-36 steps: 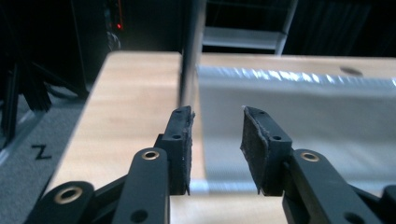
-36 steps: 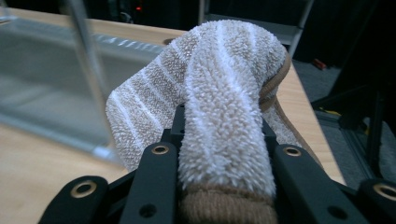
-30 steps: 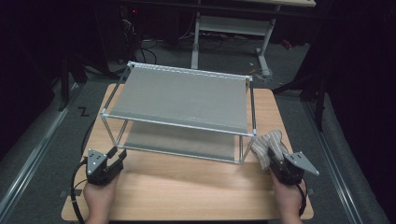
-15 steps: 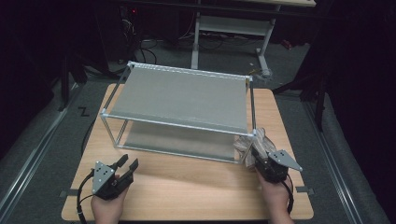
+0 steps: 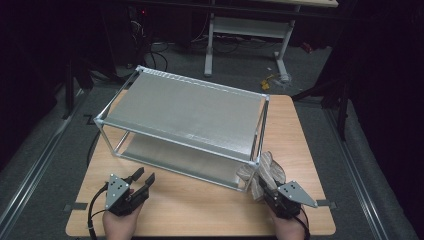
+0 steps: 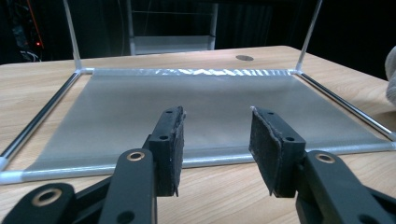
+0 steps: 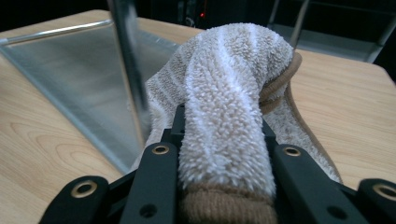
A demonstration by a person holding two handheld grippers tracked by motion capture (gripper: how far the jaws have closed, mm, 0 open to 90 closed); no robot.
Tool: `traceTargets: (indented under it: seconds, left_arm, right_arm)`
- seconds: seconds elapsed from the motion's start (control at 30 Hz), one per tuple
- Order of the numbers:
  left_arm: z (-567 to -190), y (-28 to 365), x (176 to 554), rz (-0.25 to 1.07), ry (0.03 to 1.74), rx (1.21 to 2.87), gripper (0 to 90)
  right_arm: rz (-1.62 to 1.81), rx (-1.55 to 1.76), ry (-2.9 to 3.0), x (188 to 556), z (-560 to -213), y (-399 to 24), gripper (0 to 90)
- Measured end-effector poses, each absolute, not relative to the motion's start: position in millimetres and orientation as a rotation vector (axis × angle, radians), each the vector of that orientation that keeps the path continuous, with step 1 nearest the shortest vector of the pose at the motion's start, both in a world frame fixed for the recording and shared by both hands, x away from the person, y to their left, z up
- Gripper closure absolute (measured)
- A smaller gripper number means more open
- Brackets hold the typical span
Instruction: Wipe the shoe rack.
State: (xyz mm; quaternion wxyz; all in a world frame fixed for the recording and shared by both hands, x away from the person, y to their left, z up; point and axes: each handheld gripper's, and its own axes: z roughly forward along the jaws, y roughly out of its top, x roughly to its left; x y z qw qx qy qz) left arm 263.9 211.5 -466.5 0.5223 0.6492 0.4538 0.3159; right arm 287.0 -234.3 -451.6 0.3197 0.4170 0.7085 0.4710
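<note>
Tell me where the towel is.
In the high view the towel sits at the table's near right, clamped in the right gripper, against the shelf rack's front right post.

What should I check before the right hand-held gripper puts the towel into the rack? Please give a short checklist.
1. Towel clamped in right hand-held gripper: ok.
2. Lower shelf free of things: ok.
3. Front corner post clear of the towel: not ok, the towel lies right beside it.
4. Left hand-held gripper empty, jaws apart: ok.
5. Left hand-held gripper outside the rack: ok.
6. Rack steady on table: cannot tell.
</note>
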Motion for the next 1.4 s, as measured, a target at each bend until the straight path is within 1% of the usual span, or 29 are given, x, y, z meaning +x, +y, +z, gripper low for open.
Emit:
traceTargets:
  seconds: [0.1, 0.3, 0.4, 0.5, 0.93, 1.03, 1.17, 1.4]
  left_arm:
    - [-467.8, 210.7, 264.8, 0.753, 1.086, 1.560, 54.9]
    - [-469.0, 209.3, 267.2, 0.750, 1.093, 1.566, 54.8]
    - [-470.1, 207.7, 267.6, 0.745, 1.094, 1.572, 54.8]
    - [-470.8, 207.0, 268.1, 0.742, 1.094, 1.574, 54.8]
    - [-468.2, 205.1, 266.7, 0.734, 1.068, 1.573, 54.4]
    - [-467.6, 205.5, 266.3, 0.733, 1.063, 1.575, 54.3]
    - [-468.4, 204.9, 266.8, 0.731, 1.061, 1.579, 54.2]
    - [-469.4, 202.6, 267.5, 0.725, 1.058, 1.590, 54.2]
  right_arm:
    - [1.294, 1.128, 1.809, 280.9, -446.5, -242.0, 71.6]
    - [1.425, 1.098, 1.717, 273.7, -415.6, -246.3, 71.5]
    - [1.470, 1.094, 1.719, 272.5, -409.9, -246.2, 71.6]
    - [1.446, 1.095, 1.764, 273.0, -419.8, -242.2, 71.6]
    - [1.205, 1.174, 2.013, 289.8, -483.6, -226.8, 71.6]
    - [1.190, 1.192, 2.037, 291.8, -487.8, -225.9, 71.6]
    - [1.241, 1.199, 1.997, 287.8, -479.8, -225.9, 71.4]
    - [1.369, 1.093, 1.882, 274.6, -443.8, -220.1, 71.0]
